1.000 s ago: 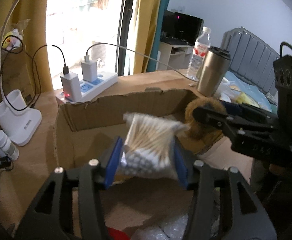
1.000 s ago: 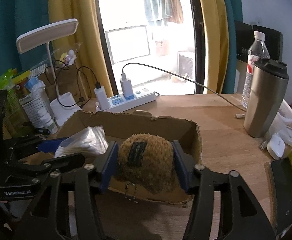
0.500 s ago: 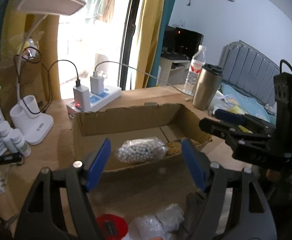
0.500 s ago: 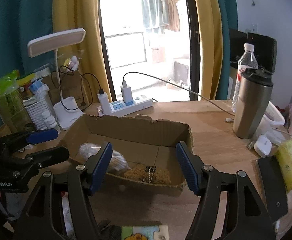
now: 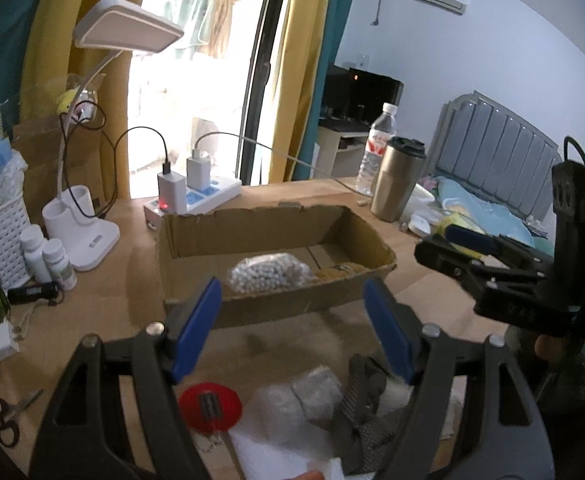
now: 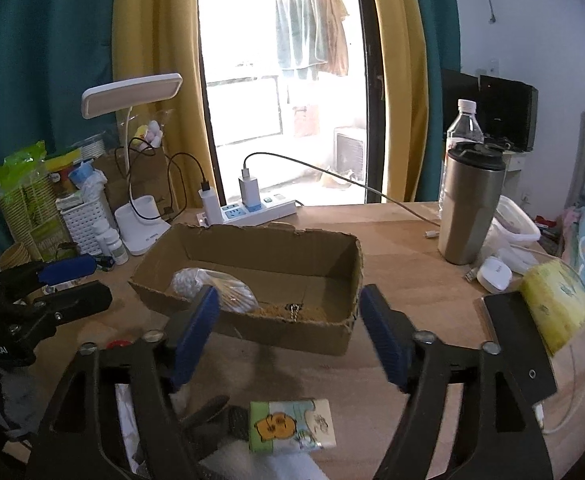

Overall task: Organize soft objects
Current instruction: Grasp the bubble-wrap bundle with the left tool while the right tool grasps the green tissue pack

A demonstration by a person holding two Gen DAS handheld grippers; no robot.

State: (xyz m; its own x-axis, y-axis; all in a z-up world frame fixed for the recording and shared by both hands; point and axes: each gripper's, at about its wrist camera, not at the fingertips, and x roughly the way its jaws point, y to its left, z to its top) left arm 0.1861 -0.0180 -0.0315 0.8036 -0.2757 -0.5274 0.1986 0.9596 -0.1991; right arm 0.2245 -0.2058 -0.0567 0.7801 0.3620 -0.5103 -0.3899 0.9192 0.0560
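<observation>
A cardboard box (image 5: 284,220) (image 6: 332,332) stands open on the wooden desk. Inside lie a clear bag of cotton swabs (image 5: 266,272) (image 6: 212,288) on the left and a brown plush toy (image 5: 340,270) (image 6: 288,312) on the right. My left gripper (image 5: 296,328) is open and empty, pulled back in front of the box. My right gripper (image 6: 288,332) is open and empty, also back from the box. Near me lie bubble-wrap packs (image 5: 296,396), a grey strap (image 5: 362,400), a red round item (image 5: 210,402) and a small cartoon tissue pack (image 6: 292,424).
A steel tumbler (image 6: 472,204), water bottle (image 6: 462,128), power strip with chargers (image 6: 252,208), desk lamp (image 5: 88,216), white basket and bottles (image 5: 0,240) ring the box. Scissors (image 5: 4,416) lie at the left front. A yellow pack (image 6: 552,304) and phone (image 6: 520,344) sit right.
Both grippers opened, dropping the swab bag and the plush toy into the box, then drew back and up away from it.
</observation>
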